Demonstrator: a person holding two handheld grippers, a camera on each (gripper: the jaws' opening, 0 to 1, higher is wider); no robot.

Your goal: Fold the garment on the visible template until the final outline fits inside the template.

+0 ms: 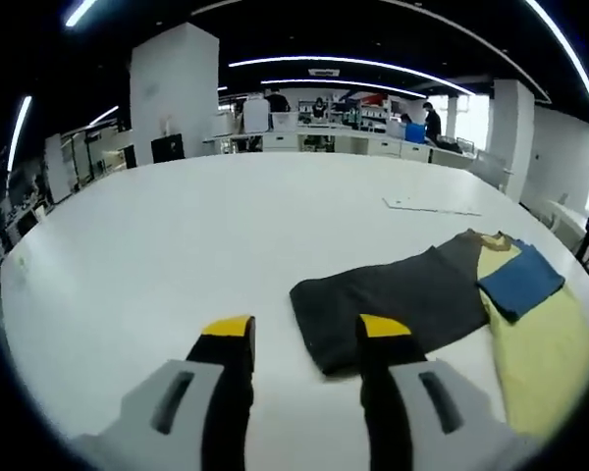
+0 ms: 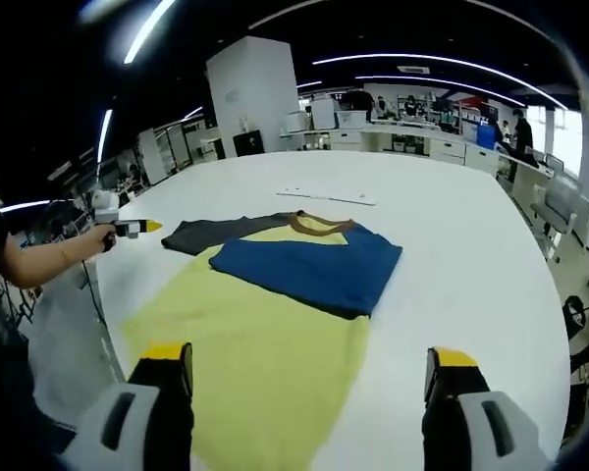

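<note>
A shirt lies flat on the white table. It has a yellow body, a dark grey sleeve spread out to one side and a blue sleeve folded across the chest. My left gripper is open just short of the grey sleeve's end, with nothing between its jaws. In the right gripper view it appears as a small tool in a person's hand beside the grey sleeve. My right gripper stands wide open above the yellow hem, holding nothing.
A thin flat white sheet lies on the table beyond the shirt's collar. The person's arm reaches in along the table's edge. Desks, pillars and people stand far behind the table.
</note>
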